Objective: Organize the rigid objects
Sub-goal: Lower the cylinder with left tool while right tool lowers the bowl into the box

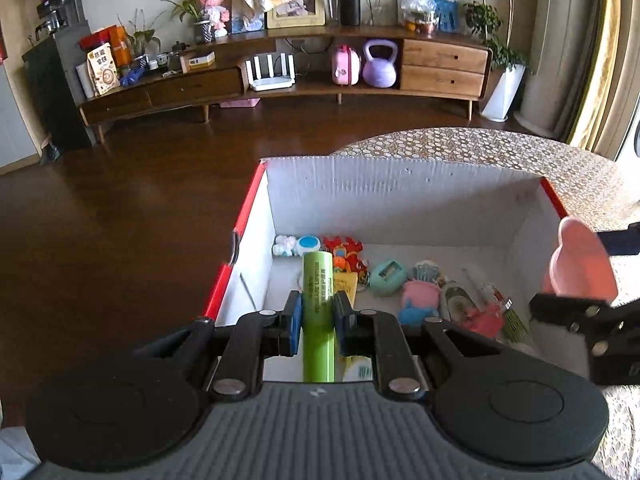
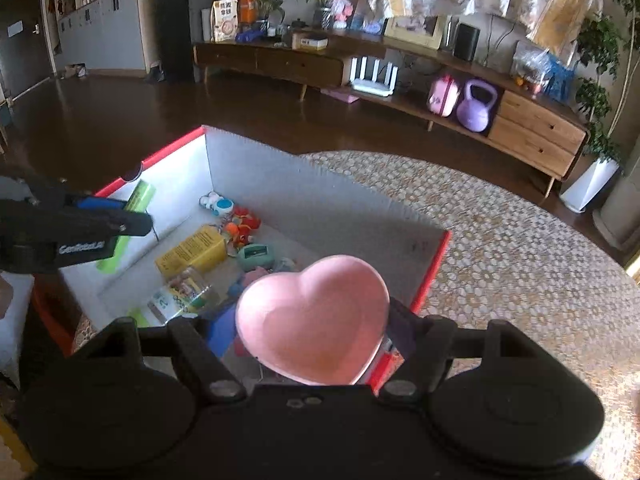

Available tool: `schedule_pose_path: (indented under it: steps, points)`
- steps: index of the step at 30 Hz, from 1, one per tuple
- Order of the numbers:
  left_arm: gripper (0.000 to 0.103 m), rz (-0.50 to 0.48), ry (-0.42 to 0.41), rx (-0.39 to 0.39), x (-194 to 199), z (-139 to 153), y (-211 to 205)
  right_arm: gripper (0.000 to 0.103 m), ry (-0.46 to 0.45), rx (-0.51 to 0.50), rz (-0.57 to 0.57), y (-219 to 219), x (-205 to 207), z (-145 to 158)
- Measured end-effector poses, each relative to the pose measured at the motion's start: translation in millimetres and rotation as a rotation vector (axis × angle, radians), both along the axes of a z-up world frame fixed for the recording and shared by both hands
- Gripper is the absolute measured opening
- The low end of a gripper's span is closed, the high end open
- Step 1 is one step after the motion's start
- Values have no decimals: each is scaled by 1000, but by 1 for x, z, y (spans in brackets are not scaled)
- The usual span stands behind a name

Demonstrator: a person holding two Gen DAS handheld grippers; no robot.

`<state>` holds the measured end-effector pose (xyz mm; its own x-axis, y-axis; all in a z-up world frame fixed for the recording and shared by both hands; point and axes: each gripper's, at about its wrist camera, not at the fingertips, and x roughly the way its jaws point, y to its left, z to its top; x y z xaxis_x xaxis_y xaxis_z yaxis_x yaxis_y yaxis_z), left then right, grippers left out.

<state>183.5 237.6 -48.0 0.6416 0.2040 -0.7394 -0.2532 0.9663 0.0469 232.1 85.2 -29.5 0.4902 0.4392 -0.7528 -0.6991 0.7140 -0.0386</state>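
My left gripper (image 1: 317, 312) is shut on a green cylinder (image 1: 318, 304) and holds it over the left part of a white cardboard box with red edges (image 1: 392, 196). My right gripper (image 2: 316, 332) is shut on a pink heart-shaped dish (image 2: 316, 316) and holds it above the box's near right corner. The dish also shows in the left wrist view (image 1: 580, 264). The cylinder and left gripper show in the right wrist view (image 2: 136, 204). Inside the box lie several small toys, a yellow carton (image 2: 192, 252), a teal sharpener (image 2: 256, 256) and a clear jar (image 2: 180, 296).
The box (image 2: 320, 204) stands on a round table with a patterned cloth (image 2: 520, 260). Dark wooden floor lies beyond. A long wooden TV cabinet (image 1: 280, 80) with a purple kettlebell (image 1: 380, 64) stands against the far wall.
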Motion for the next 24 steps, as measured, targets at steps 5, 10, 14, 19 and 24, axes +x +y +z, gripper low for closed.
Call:
schedule_pose_path:
  steps: [5,10,14,19,24]
  points:
    - [16,-23,34,-11,29,-7,1,75,9,-45,29,15,5,-12]
    - [16,-45,86,-43,52,-19,-1,75,12,-67,45,24,9,-19]
    - [16,-68,100,-50,60,-25,-9,74,8,-96,69,29,7,-25]
    - [16,-102,132,-47,71,-33,-18,74,23,-115,81,31,6,-32]
    - [16,-137,204,-84,78,-41,-17,74,43,-122,88,29,4,-32]
